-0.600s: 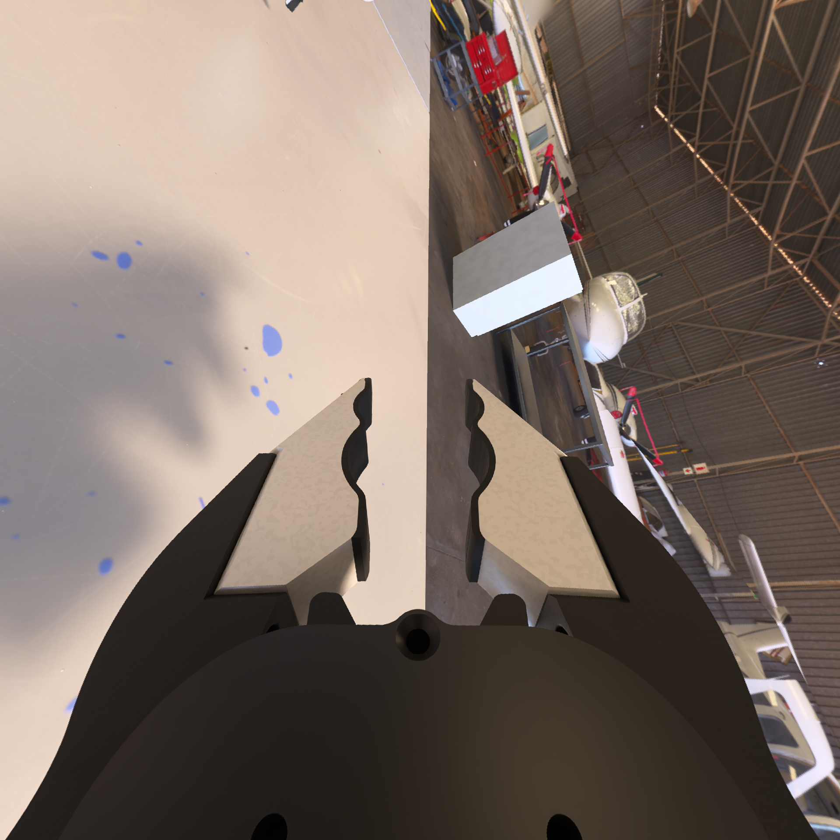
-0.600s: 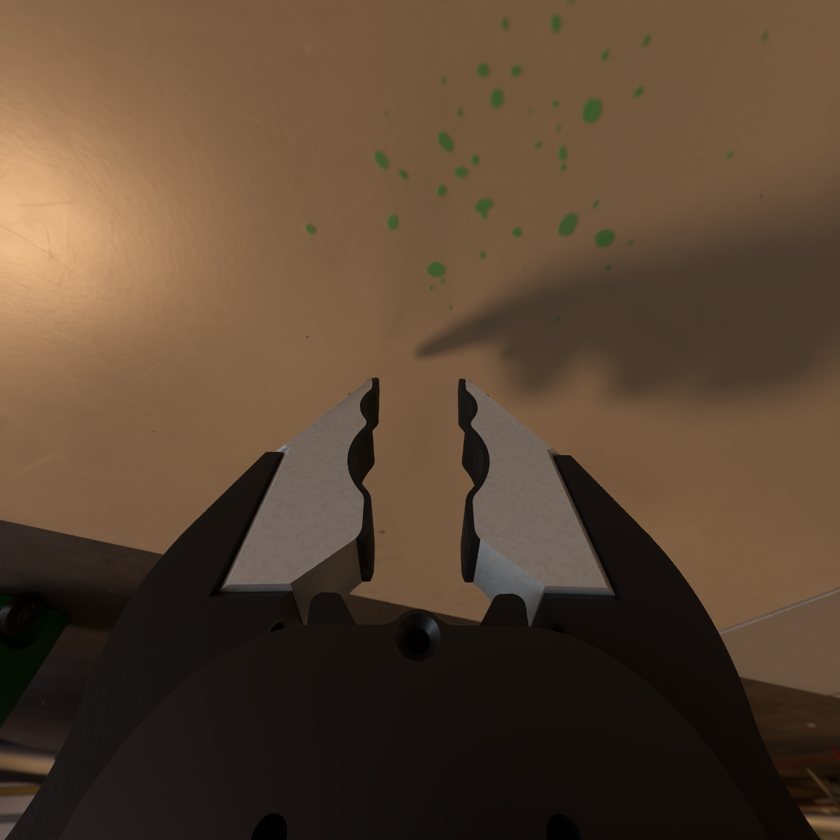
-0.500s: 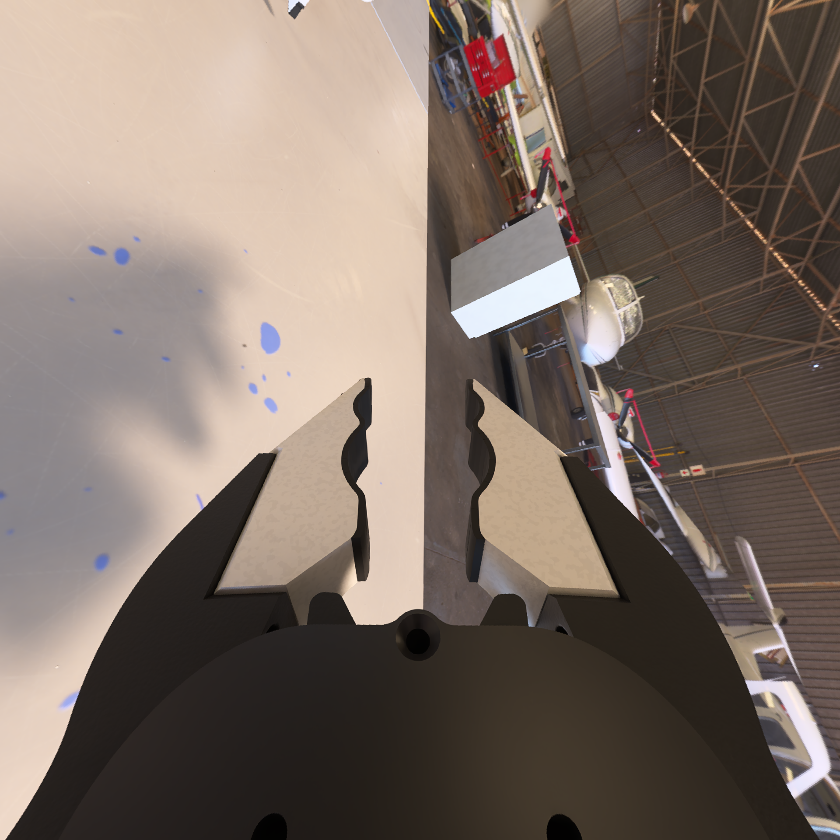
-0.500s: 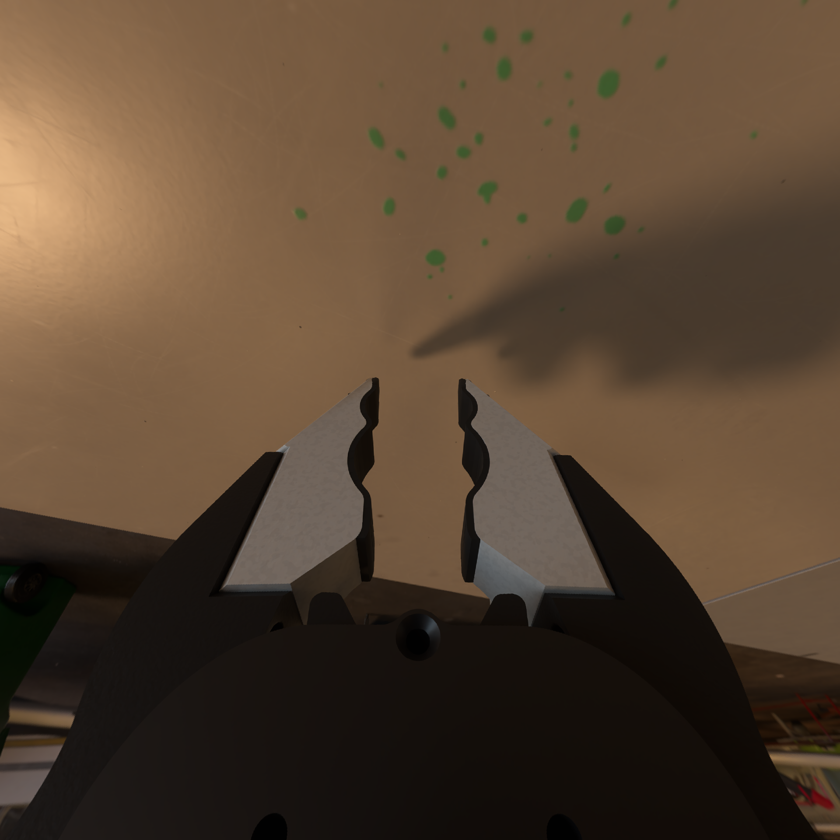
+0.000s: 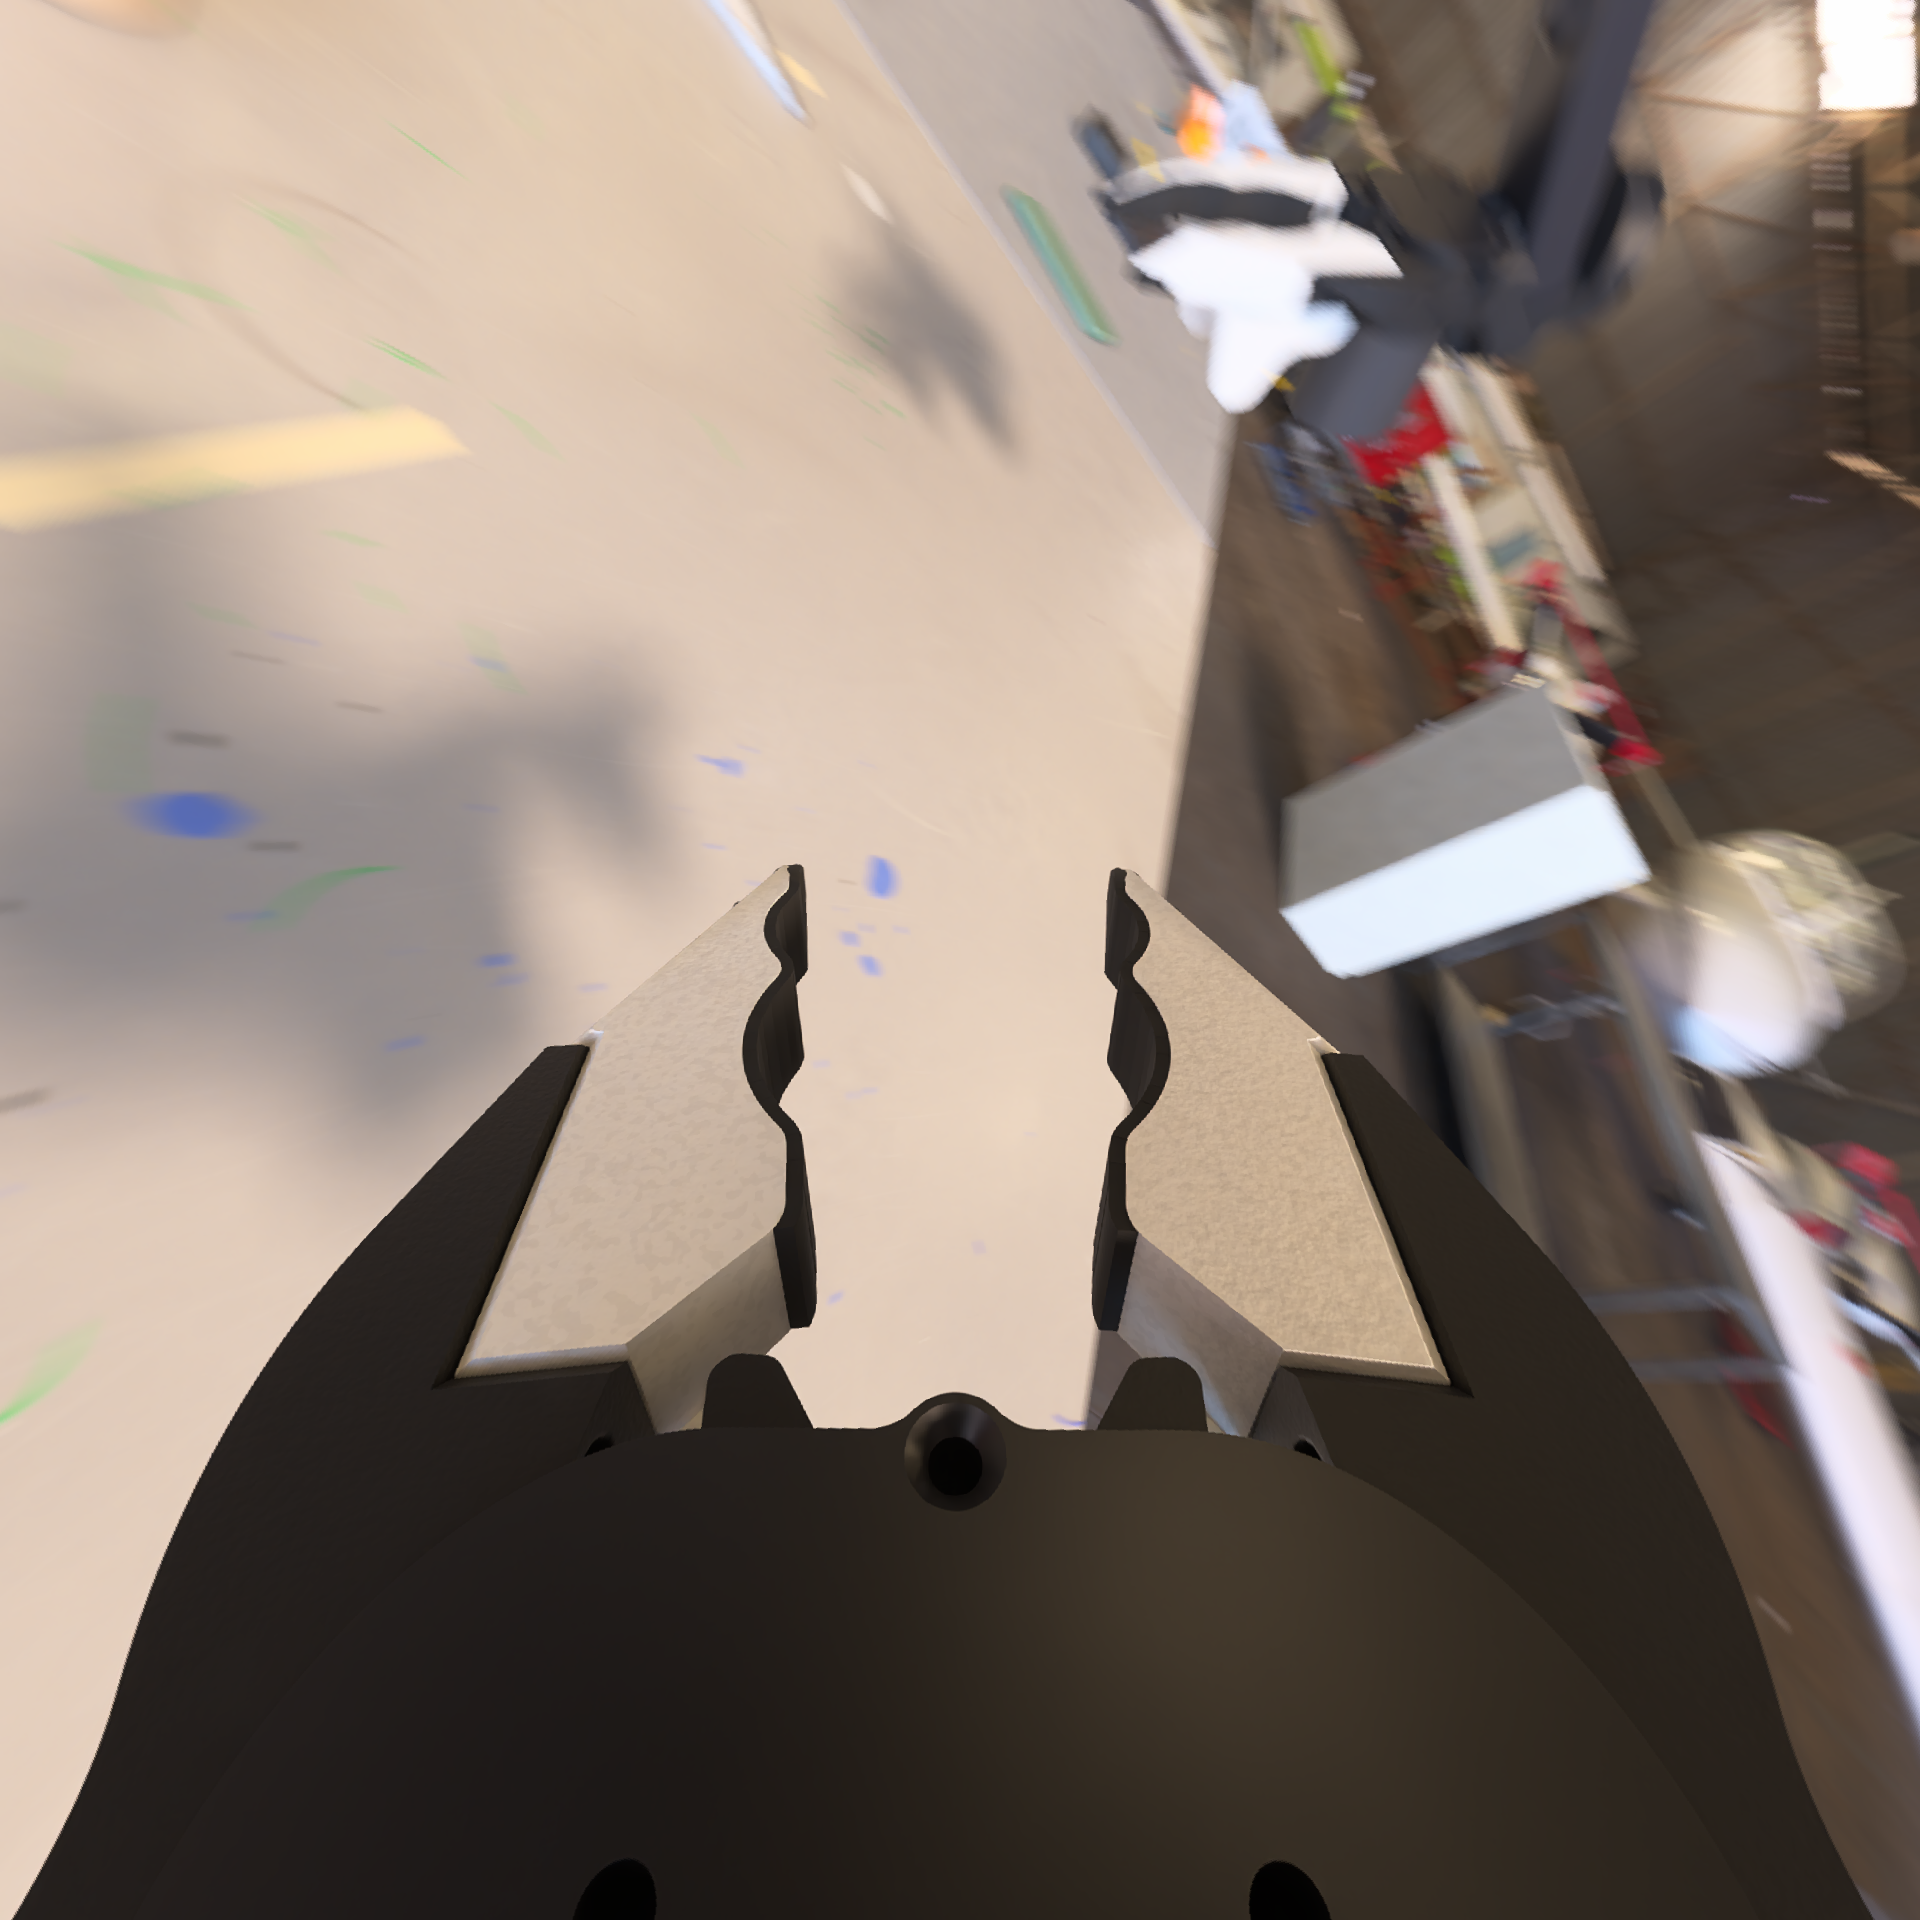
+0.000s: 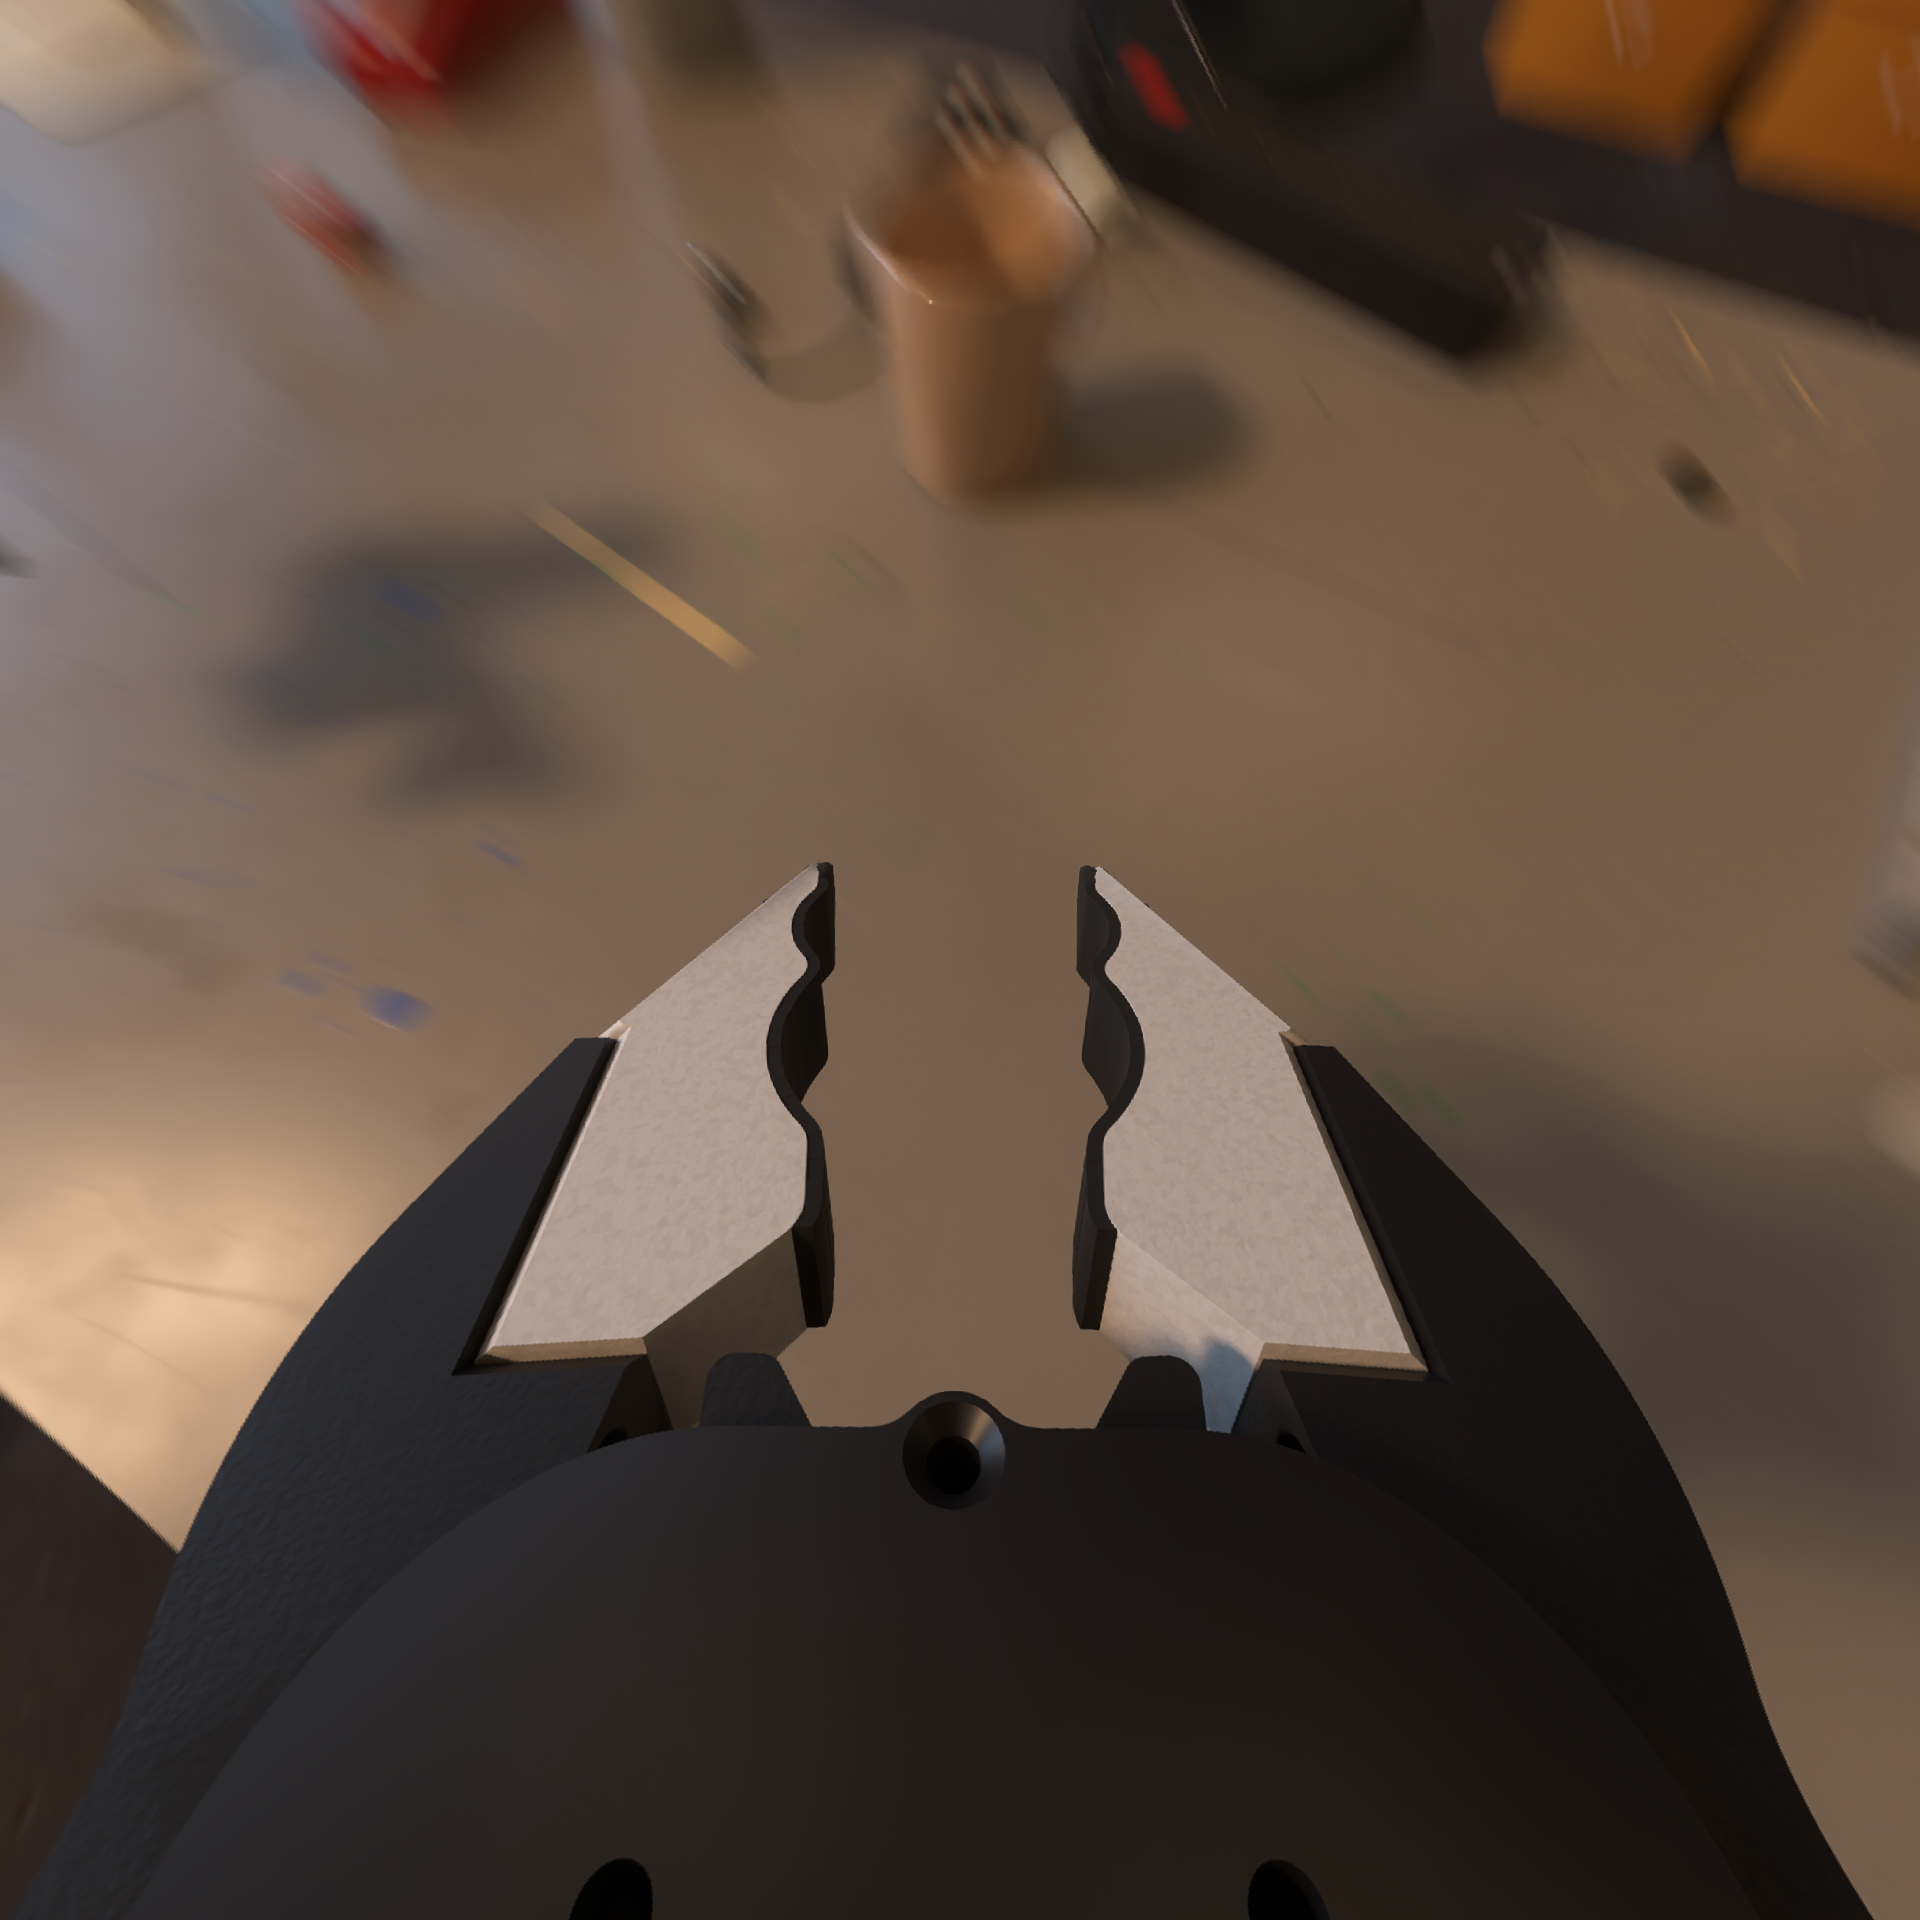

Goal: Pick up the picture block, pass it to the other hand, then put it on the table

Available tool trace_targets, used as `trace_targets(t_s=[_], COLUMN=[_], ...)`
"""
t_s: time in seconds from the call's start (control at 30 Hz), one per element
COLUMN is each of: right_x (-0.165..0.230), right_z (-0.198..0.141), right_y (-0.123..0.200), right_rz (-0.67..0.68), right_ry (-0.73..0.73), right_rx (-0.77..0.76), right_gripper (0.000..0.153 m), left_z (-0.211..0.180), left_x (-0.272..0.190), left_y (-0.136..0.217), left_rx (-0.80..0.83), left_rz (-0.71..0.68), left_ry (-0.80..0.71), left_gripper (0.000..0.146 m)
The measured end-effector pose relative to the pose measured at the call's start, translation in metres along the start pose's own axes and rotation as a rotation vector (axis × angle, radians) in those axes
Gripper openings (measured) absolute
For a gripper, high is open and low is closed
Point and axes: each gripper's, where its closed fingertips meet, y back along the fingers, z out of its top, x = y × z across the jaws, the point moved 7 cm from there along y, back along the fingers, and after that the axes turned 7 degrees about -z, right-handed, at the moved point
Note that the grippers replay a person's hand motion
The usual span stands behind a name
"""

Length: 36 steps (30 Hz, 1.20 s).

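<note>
Up front in the left wrist view, the left gripper (image 5: 954, 883) holds its fingers well apart with nothing between them, over a pale table (image 5: 623, 312) speckled with blue spots (image 5: 192, 814). A yellowish strip (image 5: 229, 462) lies at the left edge. Right of the table's edge, at mid right, a white box (image 5: 1455, 847) shows against a blurred hall. No picture block can be made out here; the frame is smeared.

Next, the right wrist view: the right gripper (image 6: 954, 883) is likewise spread and empty above the tan table (image 6: 1351, 779). A brown cup (image 6: 971, 332) stands at upper centre, with orange boxes (image 6: 1704, 73) at the upper right corner. Everything is blurred, and the block cannot be picked out.
</note>
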Motion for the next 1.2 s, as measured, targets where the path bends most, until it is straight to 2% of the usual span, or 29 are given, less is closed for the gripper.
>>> trace_targets(t_s=[0.07,0.13,0.2,0.27,0.37,0.43,0.5,0.67,0.73,0.83,0.93,1.07,1.13,1.2], right_x=[0.051,0.103,0.149,0.183,0.210,0.215,0.217,0.215,0.213,0.207,0.201,0.189,0.182,0.175], right_z=[0.000,-0.009,-0.022,-0.031,-0.039,-0.045,-0.051,-0.064,-0.065,-0.066,-0.066,-0.064,-0.063,-0.061], right_y=[-0.011,-0.031,-0.053,-0.069,-0.082,-0.086,-0.087,-0.089,-0.088,-0.087,-0.087,-0.086,-0.086,-0.088], right_rz=[0.199,0.406,0.578,0.673,0.757,0.758,0.769,0.786,0.789,0.780,0.764,0.712,0.670,0.617], right_ry=[-0.026,-0.056,-0.052,-0.033,0.013,0.058,0.079,0.064,0.060,0.054,0.034,0.018,0.013,0.020], right_rx=[-0.261,-0.387,-0.397,-0.385,-0.301,-0.273,-0.248,-0.197,-0.195,-0.196,-0.202,-0.235,-0.253,-0.273], right_gripper=[0.047,0.050,0.060,0.062,0.064,0.065,0.068,0.088,0.091,0.091,0.091,0.089,0.089,0.089], left_z=[0.019,0.040,0.062,0.079,0.097,0.106,0.112,0.120,0.120,0.118,0.114,0.115,0.120,0.131], left_x=[0.006,0.020,0.043,0.072,0.123,0.154,0.180,0.220,0.231,0.247,0.257,0.244,0.224,0.192], left_y=[0.037,0.072,0.104,0.129,0.151,0.155,0.155,0.154,0.155,0.155,0.154,0.153,0.149,0.137], left_rx=[-0.044,-0.073,-0.077,-0.066,-0.051,-0.064,-0.087,-0.099,-0.074,-0.021,0.005,-0.023,-0.120,-0.256], left_rz=[0.164,0.357,0.596,0.828,1.058,1.101,1.127,1.236,1.301,1.397,1.405,1.298,1.127,0.770], left_ry=[-0.032,-0.045,-0.033,0.016,0.223,0.361,0.446,0.568,0.603,0.645,0.690,0.675,0.628,0.534], left_gripper=[0.061,0.064,0.067,0.070,0.074,0.077,0.071,0.069,0.069,0.057,0.027,0.026,0.026,0.026])
